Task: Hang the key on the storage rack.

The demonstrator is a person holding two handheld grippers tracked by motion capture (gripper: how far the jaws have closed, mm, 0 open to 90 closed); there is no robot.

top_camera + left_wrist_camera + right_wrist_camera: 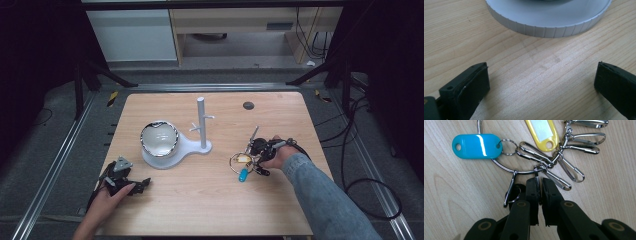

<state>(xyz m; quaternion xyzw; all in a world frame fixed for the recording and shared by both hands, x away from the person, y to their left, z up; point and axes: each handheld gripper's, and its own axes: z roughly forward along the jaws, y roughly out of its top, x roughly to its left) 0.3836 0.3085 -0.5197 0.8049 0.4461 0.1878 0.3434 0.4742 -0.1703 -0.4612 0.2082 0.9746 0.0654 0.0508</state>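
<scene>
Two grippers on the wooden table. Right gripper has its jaws pinched on a metal snap clip hanging from the key ring, which lies flat on the table's right side with a blue tag, yellow tag and more clips. Left gripper rests near-left, jaws wide apart with nothing between them, pointing at the white stand base.

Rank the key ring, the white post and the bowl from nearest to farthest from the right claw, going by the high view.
1. Key ring: at the right claw, which is shut on one of its clips.
2. White post: mid-table, to the claw's left and further back.
3. Bowl: left of the post, on the white base.
</scene>
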